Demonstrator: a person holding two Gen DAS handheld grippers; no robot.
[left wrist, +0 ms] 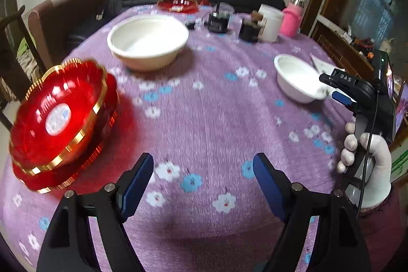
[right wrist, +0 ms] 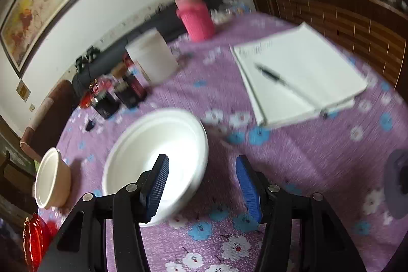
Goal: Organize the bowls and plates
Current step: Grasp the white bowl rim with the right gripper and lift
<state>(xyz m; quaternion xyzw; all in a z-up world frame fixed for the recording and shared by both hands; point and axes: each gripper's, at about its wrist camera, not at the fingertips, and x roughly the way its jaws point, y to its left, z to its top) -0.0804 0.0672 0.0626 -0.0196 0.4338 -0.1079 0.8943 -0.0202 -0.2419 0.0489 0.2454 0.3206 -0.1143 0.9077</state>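
Observation:
Two red gold-rimmed plates [left wrist: 61,119] sit stacked at the table's left edge, also seen as red plates [right wrist: 35,238]. A large white bowl [left wrist: 148,40] stands farther back; it is the large bowl [right wrist: 51,177] at the left of the right wrist view. My left gripper [left wrist: 204,182] is open over bare cloth, right of the red stack. A small white bowl [left wrist: 298,78] stands at the right. My right gripper [right wrist: 202,185] straddles the rim of this small bowl [right wrist: 158,144], with one finger [right wrist: 158,185] over its inside and the other outside. A gap shows, so it is open.
An open notebook [right wrist: 301,75] with a pen lies at the far right. A pink bottle [right wrist: 196,17], a white jar [right wrist: 153,55] and dark jars [right wrist: 122,93] stand at the back. Another red dish [left wrist: 178,4] sits at the far edge. A gloved hand [left wrist: 367,162] holds the right gripper.

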